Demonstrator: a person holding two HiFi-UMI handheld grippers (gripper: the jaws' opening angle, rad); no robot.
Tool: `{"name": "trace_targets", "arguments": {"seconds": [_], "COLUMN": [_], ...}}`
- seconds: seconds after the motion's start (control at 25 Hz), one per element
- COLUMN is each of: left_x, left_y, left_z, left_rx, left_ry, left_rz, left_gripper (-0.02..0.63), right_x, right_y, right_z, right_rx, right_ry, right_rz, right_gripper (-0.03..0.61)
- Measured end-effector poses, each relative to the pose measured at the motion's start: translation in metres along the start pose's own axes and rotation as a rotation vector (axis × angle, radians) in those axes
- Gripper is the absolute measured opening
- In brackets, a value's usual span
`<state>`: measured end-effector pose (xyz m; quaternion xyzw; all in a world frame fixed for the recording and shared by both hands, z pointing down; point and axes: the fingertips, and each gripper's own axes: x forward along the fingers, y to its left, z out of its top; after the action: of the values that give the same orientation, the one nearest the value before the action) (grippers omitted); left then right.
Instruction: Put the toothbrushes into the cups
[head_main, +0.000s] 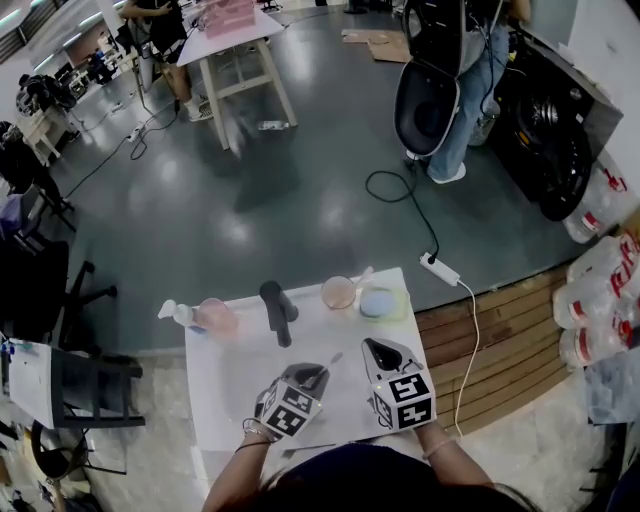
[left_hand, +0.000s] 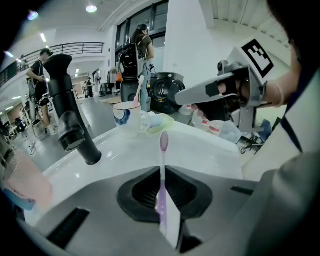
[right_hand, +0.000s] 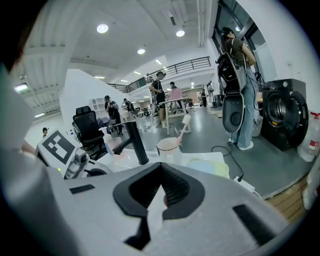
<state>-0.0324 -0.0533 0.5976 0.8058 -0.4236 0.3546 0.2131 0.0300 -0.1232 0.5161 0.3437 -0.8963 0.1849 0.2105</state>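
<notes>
Item, nearest: left claw (left_hand: 162, 172). You are pinching the purple toothbrush (left_hand: 163, 150) with it, jaws pressed onto the handle. The brush's long axis is running straight along the claw's own line, with the bristle head leading and standing clear above the counter (head_main: 240, 380).

Item, far left: soap dispenser (head_main: 178, 313), touching or just beside the pink cup (head_main: 216, 316). The cup is showing no brush inside. It is sitting ahead and to the left of the loaded claw.

Item, middle: black faucet (head_main: 278, 308), standing between the pink cup and the white cup (left_hand: 126, 119).

Item, right of the faucet: the white cup, already carrying a pink toothbrush (left_hand: 138, 92) that is leaning head-up. A pale green tray (head_main: 382, 303) is lying just beside it.

Item, right: right claw (right_hand: 160, 167). You are keeping its jaws pressed together with nothing gripped.

Note on approach: the pink cup is looking like the open slot, and your left hand is the nearer one to it. You are leading with the bristles, so the brush would be entering head first unless you are turning the wrist over. The faucet is crowding the cup's right side.
</notes>
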Motion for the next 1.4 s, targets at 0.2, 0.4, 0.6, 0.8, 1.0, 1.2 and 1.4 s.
{"name": "trace_targets", "arguments": {"seconds": [0.2,0.4,0.6,0.8,1.0,1.2,1.4], "left_x": [-0.012,-0.024,-0.036,-0.047,-0.062,-0.079,-0.101], "left_y": [0.003,0.007,0.013,0.023,0.035,0.05,0.068], "left_z": [0.002,0.005,0.008,0.003,0.001,0.0,-0.005], "left_rx": [-0.02,-0.037,-0.056,-0.095,-0.165,-0.228,-0.284], "left_ry": [-0.025,-0.061,-0.097,-0.126,-0.164,-0.224,-0.271], "left_rz": [0.019,0.042,0.067,0.092,0.133,0.195,0.266], "left_gripper": [0.029,0.029,0.029,0.029,0.029,0.029,0.029], "right_x": [0.004,0.01,0.014,0.017,0.018,0.021,0.023], "right_y": [0.008,0.015,0.018,0.02,0.026,0.032,0.041], "right_z": [0.004,0.008,0.012,0.015,0.018,0.019,0.019], "right_rx": [-0.008,-0.024,-0.035,-0.044,-0.054,-0.063,-0.076], "right_ry": [0.004,0.009,0.011,0.017,0.02,0.025,0.032], "right_rz": [0.02,0.038,0.047,0.047,0.055,0.071,0.088], "right_gripper": [0.0,0.0,0.0,0.0,0.0,0.0,0.0]}}
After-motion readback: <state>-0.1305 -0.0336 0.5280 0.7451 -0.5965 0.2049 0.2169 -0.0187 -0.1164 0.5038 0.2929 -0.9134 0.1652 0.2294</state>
